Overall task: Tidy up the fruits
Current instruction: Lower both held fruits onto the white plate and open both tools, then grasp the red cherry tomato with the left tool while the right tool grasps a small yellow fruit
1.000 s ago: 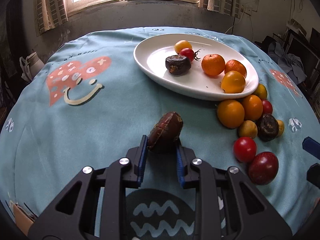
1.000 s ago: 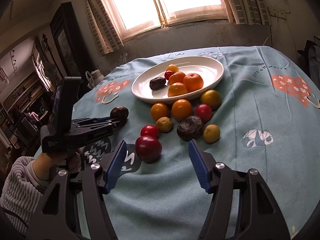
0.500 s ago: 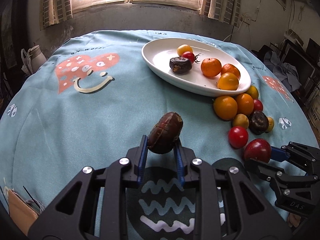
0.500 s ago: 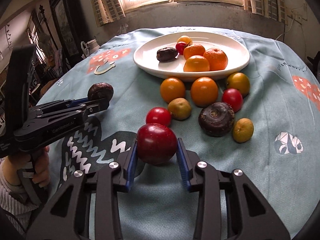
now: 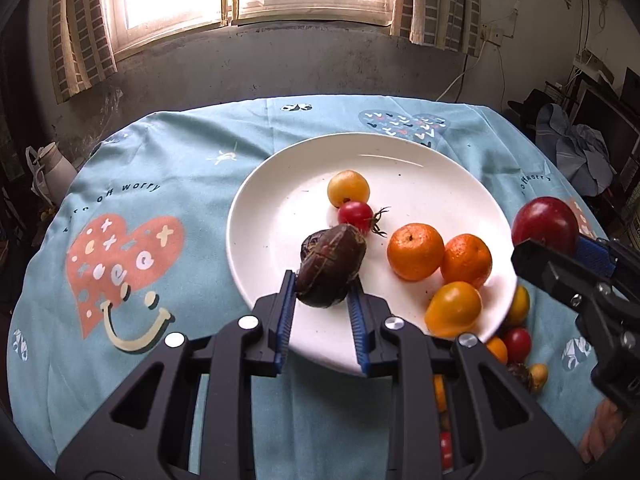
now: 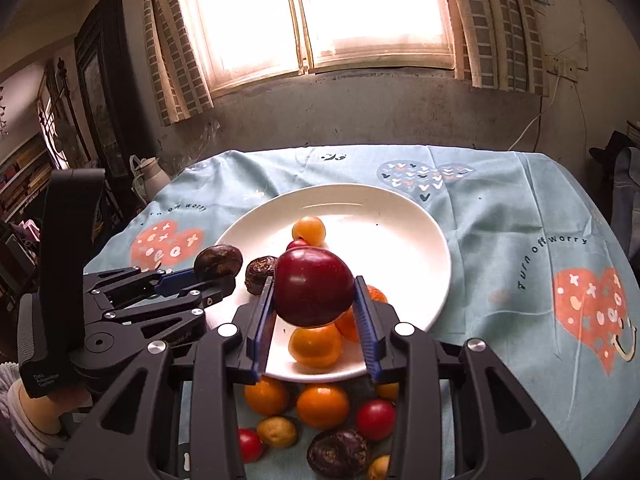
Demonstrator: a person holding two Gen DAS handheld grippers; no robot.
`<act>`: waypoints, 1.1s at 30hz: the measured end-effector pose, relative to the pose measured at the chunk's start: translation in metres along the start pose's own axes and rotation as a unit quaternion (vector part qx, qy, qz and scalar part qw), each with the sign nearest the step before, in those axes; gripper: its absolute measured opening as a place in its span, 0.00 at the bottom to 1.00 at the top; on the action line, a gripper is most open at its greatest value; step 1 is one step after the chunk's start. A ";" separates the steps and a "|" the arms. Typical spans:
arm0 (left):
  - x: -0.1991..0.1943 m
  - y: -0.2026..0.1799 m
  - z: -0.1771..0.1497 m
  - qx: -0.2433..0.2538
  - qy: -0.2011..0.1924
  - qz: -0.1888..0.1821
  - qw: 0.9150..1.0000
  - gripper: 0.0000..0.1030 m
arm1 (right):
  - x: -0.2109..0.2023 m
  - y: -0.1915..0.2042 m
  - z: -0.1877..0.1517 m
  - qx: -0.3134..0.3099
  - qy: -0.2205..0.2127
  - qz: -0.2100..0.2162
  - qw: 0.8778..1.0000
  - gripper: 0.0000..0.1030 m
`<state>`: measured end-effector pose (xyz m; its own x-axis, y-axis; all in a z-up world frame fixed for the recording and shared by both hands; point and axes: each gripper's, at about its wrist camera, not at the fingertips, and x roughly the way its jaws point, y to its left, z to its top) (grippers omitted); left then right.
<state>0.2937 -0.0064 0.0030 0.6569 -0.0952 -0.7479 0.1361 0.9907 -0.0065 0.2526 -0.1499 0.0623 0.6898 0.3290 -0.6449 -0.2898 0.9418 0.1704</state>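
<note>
My left gripper (image 5: pixel 322 300) is shut on a dark brown wrinkled fruit (image 5: pixel 332 266) and holds it above the near left part of the white plate (image 5: pixel 260 216). My right gripper (image 6: pixel 314 312) is shut on a dark red plum (image 6: pixel 312 286) and holds it above the plate's near edge (image 6: pixel 436 296). The plate holds a yellow fruit (image 5: pixel 348 188), a small red tomato (image 5: pixel 355 216), two oranges (image 5: pixel 416 252) and a yellow-orange fruit (image 5: pixel 454 308). In the right wrist view the left gripper (image 6: pixel 224 276) hovers at the plate's left side, beside another dark fruit (image 6: pixel 260 274) on the plate.
Several loose fruits lie on the blue tablecloth (image 6: pixel 520 220) in front of the plate: oranges (image 6: pixel 322 406), red tomatoes (image 6: pixel 376 418), a dark wrinkled fruit (image 6: pixel 338 452) and small yellow ones (image 6: pixel 277 432). A white jug (image 6: pixel 150 178) stands beyond the table's far left edge.
Both grippers have lifted their fruits off the cloth and moved forward over the plate. The right gripper had closed on the plum just before.
</note>
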 end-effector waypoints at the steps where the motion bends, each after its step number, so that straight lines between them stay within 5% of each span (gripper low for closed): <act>1: 0.006 0.001 0.001 -0.001 0.004 0.002 1.000 0.27 | 0.007 0.001 -0.002 -0.003 0.007 0.003 1.000 0.37; 2: 0.009 0.003 0.002 -0.005 0.002 0.004 1.000 0.32 | 0.015 0.002 -0.002 -0.008 0.015 0.003 1.000 0.41; 4: 0.008 0.008 0.001 -0.013 -0.012 0.021 1.000 0.68 | 0.018 0.006 -0.003 -0.016 0.009 -0.004 1.000 0.44; 6: -0.001 0.011 -0.002 -0.009 -0.025 0.027 0.999 0.68 | 0.011 0.007 -0.002 -0.015 -0.004 -0.002 1.000 0.56; 13: -0.049 0.014 -0.035 -0.010 -0.031 0.002 0.999 0.67 | -0.055 -0.001 -0.009 0.034 -0.043 0.025 0.998 0.56; 21: -0.063 -0.044 -0.108 0.058 -0.007 -0.033 0.998 0.67 | -0.130 -0.039 -0.087 0.116 -0.076 0.033 0.990 0.56; 33: -0.043 -0.059 -0.108 0.053 0.007 -0.058 0.997 0.53 | -0.122 -0.063 -0.113 0.155 -0.062 0.031 0.985 0.56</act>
<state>0.1777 -0.0507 -0.0360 0.6218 -0.2064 -0.7555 0.2892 0.9570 -0.0234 0.1116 -0.2571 0.0456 0.7590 0.3736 -0.5332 -0.1297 0.8893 0.4385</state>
